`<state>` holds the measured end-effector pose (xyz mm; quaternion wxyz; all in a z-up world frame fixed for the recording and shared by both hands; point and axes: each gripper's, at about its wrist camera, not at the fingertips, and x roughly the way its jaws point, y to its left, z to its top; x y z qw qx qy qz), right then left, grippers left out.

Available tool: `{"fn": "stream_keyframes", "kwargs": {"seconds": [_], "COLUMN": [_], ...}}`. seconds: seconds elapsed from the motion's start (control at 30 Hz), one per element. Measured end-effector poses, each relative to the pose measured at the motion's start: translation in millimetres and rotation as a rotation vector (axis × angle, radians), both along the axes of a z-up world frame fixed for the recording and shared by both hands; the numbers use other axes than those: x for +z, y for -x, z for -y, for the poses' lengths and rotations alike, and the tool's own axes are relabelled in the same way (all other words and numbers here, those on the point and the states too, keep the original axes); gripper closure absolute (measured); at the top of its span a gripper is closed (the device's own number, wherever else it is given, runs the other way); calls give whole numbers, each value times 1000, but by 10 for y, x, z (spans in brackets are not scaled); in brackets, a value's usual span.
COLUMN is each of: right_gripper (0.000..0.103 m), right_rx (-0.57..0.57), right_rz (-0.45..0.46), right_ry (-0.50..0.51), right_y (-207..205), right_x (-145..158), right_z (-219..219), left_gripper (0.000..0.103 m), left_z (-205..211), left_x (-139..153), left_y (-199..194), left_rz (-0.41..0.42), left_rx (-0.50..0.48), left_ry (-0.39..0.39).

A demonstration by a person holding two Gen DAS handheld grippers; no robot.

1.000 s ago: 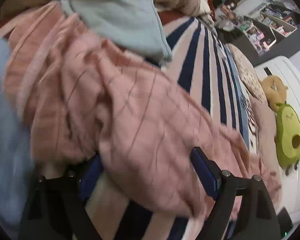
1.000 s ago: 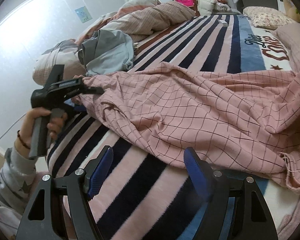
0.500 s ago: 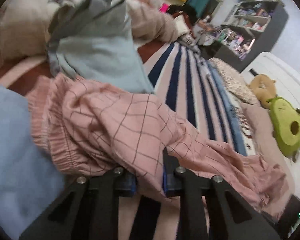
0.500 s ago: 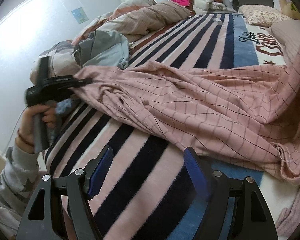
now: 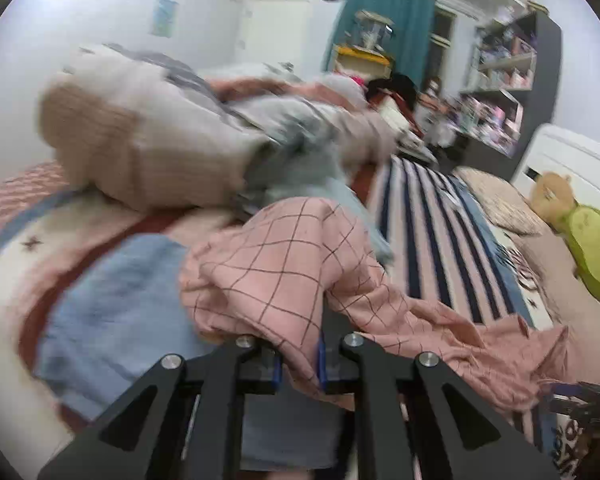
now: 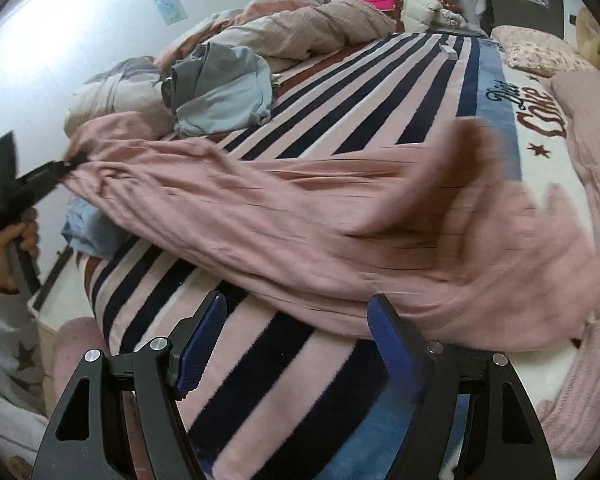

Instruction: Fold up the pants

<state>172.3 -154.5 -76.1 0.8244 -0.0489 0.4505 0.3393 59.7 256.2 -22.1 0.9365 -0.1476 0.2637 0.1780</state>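
Note:
The pink checked pants [image 5: 276,264] lie stretched across the striped blanket [image 6: 380,92]. In the left wrist view my left gripper [image 5: 298,354] has its jaws closing, with its blue pads pinching a fold of the pants' end, which bunches up above the fingers. The right wrist view shows that same left gripper [image 6: 74,160] held in a hand at the far left, lifting the pants [image 6: 300,216] off the bed; the cloth is blurred at the right. Just short of the pants' near edge, my right gripper [image 6: 296,308] stands open above the blanket with nothing between its pads.
A grey-blue garment [image 6: 220,84] and a crumpled duvet [image 6: 300,28] sit at the bed's far side. A folded blue cloth [image 6: 84,228] lies under the lifted pants end. An avocado plush [image 5: 596,256] and a pillow [image 6: 540,50] are at the right.
The left gripper went from open around the pants' end to pinching it, then rose and drew the cloth up and leftward. The right gripper barely moved and stayed open.

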Motion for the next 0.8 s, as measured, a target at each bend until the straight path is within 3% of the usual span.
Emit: {"fn": "stream_keyframes", "kwargs": {"seconds": [0.1, 0.17, 0.23, 0.27, 0.33, 0.4, 0.5, 0.67, 0.73, 0.8], "right_gripper": [33, 33, 33, 33, 33, 33, 33, 37, 74, 81], "right_rx": [-5, -29, -56, -71, -92, -83, -54, -114, -164, -209], "right_rz": [32, 90, 141, 176, 213, 178, 151, 192, 205, 151], "right_ry": [19, 67, 134, 190, 251, 215, 194, 394, 376, 304], "right_y": [8, -38, -115, -154, -212, -250, -258, -414, -473, -519], "right_x": [84, 149, 175, 170, 151, 126, 71, -194, -218, -212], "right_z": [27, 24, -8, -25, -27, 3, -21, -19, 166, 379], "left_gripper": [91, 87, 75, 71, 53, 44, 37, 35, 35, 35], "left_z": [-187, -235, -209, -201, -176, -136, -3, 259, 408, 588], "left_x": [-27, -147, -220, -222, -158, -65, 128, 219, 166, 79], "left_y": [129, 118, 143, 189, 293, 412, 536, 342, 190, 15], "left_rz": [-53, -127, -162, -154, -120, -99, -58, -28, -26, -34], "left_rx": [45, 25, 6, 2, 4, -2, 9, -153, -222, -289], "left_ry": [-11, 1, -9, -10, -5, -20, -90, -39, -26, -8]}}
